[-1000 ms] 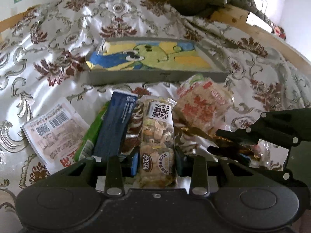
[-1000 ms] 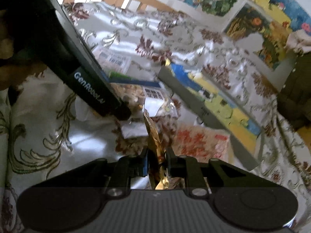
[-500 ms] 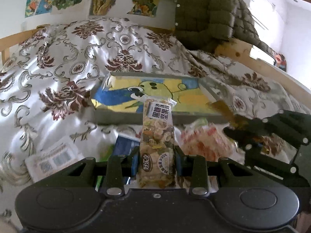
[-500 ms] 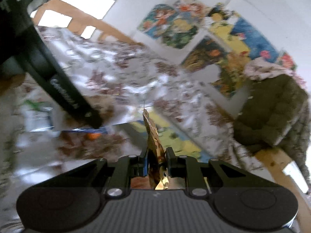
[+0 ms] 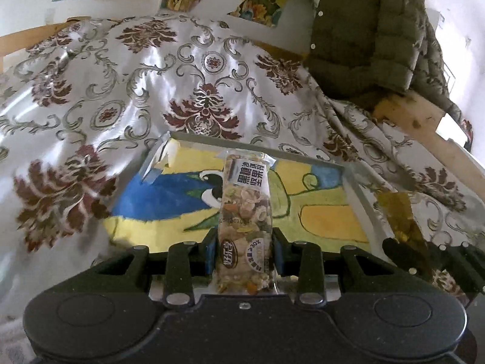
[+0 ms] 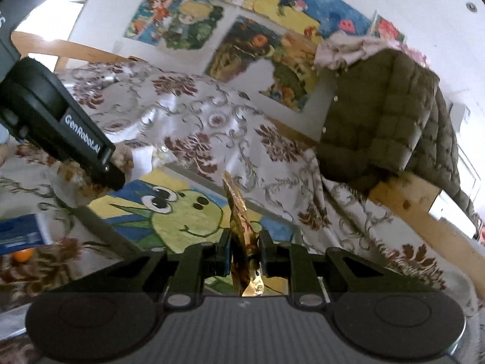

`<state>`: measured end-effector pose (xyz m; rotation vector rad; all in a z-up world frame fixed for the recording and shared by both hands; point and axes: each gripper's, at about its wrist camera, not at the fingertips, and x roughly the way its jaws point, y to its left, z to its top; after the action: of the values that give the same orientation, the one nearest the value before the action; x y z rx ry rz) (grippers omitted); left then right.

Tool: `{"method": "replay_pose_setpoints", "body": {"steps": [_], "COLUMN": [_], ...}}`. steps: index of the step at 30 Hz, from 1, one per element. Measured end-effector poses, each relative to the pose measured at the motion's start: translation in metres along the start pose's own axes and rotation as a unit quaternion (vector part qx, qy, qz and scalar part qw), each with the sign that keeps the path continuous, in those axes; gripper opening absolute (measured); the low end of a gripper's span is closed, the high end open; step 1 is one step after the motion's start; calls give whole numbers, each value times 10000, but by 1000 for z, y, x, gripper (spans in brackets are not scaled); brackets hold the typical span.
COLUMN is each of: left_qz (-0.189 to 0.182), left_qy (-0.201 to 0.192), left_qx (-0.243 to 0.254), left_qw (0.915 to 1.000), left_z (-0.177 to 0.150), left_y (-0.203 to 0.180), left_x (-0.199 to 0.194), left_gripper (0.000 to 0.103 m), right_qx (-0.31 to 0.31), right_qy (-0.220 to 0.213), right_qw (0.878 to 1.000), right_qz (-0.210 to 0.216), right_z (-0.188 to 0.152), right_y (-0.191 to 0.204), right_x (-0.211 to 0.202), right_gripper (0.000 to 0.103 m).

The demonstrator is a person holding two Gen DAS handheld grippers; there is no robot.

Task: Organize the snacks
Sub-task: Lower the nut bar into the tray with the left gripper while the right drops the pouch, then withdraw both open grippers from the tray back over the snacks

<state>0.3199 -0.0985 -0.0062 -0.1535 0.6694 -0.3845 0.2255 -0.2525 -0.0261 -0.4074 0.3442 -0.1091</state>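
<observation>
A clear nut-bar packet [image 5: 245,212] is gripped between the 2 fingers of the left tool [image 5: 245,254], its lower part pinched at the blue pads [image 5: 278,256] and its long axis running straight forward, away from the camera. The printed white label end points outward, over the tray [image 5: 360,200]. Through the glossy film, mixed nuts and seeds can be seen. The packet is flat and oblong with crimped ends.

A gold foil packet [image 6: 241,236] is clamped edge-on in the right tool [image 6: 242,253], so that only its thin, crinkled side is presented; its long axis is directed forward and up, leaning slightly left. It is held over the near edge of the same tray [image 6: 100,227].

The tray is shallow and rectangular, grey-rimmed, lined with a painted frog picture. It rests on a satin bedspread [image 5: 121,91] patterned with maroon flowers and grey scrolls. A quilted olive jacket [image 5: 369,33] is draped over a wooden rail [image 5: 424,127].
</observation>
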Motion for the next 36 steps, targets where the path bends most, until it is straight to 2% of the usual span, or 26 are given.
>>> {"method": "replay_pose_setpoints", "body": {"steps": [3,10,16,22,26,27,29,31,36], "left_qz": [51,499,584,680,668,631,538,523,456], "left_qy": [126,612,680,699,762,720,617,518,248], "left_qx": [20,143,261,233,155,109,85,92,79], "left_qw": [9999,9968,9956,9950,9947,9953,9966,9972,9986], "left_z": [6,3,4,8,11,12,14,16,22], "left_y": [-5,-17,-25,-28,-27,-26,-24,-25,-23], "left_x": [20,58,68,81,86,84,78,71,46], "left_gripper": [38,38,38,38,39,41,53,60,72], "right_qx": [13,-125,298,695,854,889,934,1007,1228], "right_qy": [80,269,653,754,778,766,717,620,380], "right_qw": [10000,9996,9970,9936,9914,9910,9908,9906,9898], "right_qz": [-36,-22,279,472,620,651,668,688,619], "right_z": [-4,-8,-11,-8,-9,-9,-7,-4,6], "right_y": [-1,3,-5,-17,-20,-20,-20,-22,-30], "right_x": [16,46,66,73,73,72,69,64,48], "right_gripper": [20,21,21,21,25,26,36,42,57]}}
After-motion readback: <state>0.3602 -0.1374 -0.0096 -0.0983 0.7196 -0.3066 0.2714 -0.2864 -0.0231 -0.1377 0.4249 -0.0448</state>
